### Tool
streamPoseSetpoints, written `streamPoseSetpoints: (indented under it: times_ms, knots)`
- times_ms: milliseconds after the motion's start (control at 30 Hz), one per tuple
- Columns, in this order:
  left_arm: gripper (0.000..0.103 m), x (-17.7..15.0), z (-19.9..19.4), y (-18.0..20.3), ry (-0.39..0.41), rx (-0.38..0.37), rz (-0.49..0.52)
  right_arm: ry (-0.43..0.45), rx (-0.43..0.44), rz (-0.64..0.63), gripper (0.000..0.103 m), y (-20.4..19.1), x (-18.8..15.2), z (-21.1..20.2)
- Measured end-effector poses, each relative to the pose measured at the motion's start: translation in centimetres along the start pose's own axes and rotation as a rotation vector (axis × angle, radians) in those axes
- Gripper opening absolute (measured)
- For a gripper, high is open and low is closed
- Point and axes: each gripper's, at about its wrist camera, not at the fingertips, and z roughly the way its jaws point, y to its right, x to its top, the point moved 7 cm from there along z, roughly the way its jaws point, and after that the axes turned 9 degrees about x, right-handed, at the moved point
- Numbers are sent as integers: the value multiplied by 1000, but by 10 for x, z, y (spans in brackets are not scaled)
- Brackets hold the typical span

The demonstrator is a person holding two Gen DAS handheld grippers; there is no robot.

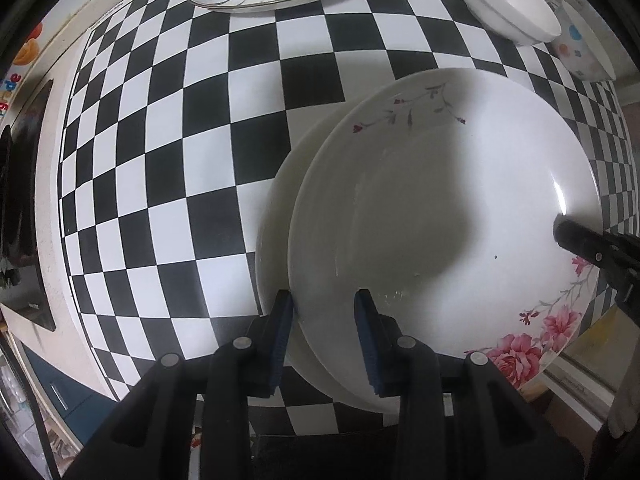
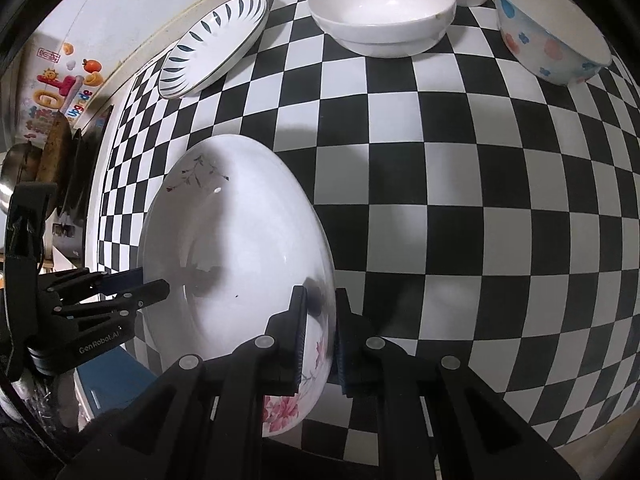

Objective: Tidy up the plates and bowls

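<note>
The floral plate [image 1: 440, 208] is held over the checkered tablecloth [image 1: 180, 160] by both grippers. Its near rim is clamped by the right gripper [image 2: 320, 336], while the left gripper [image 1: 326, 336] straddles the opposite rim — whether its pads press there cannot be told. A second plain plate [image 1: 276, 216] lies beneath, apparently stacked. Farther back stand a leaf-patterned plate [image 2: 216, 44], a white bowl [image 2: 384, 12] and a dotted bowl [image 2: 552, 28].

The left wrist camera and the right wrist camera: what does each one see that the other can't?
Only the left wrist view shows a second plain plate peeking out under the flowered one. Only the right wrist view shows the whole inside of the white bowl and the left hand-held gripper from the side. Both show the flowered plate, the leaf-patterned plate, the dotted bowl and the checkered table.
</note>
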Motion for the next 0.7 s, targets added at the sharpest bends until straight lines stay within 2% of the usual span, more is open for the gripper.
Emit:
streamPoseSetpoints:
  times_ms: [100,167,267,400,700]
  knots:
    - [29,2,-4,4,-8,0,-7,-10,-5,17,14,1,0,1]
    - [30,3,-6,6,-6,18,-8,-37,-62,19,14,6,-2,4]
    - [30,5,-8,7,9,57,-6,-54,-23,32,14,3,-5,7]
    - [30,5,-11,3,7,56,-28,-56,-67,-12,14,-2,-7,9]
    - [30,-6,-13,6,2,52,-59,-57,-63,-9,14,1,-8,8]
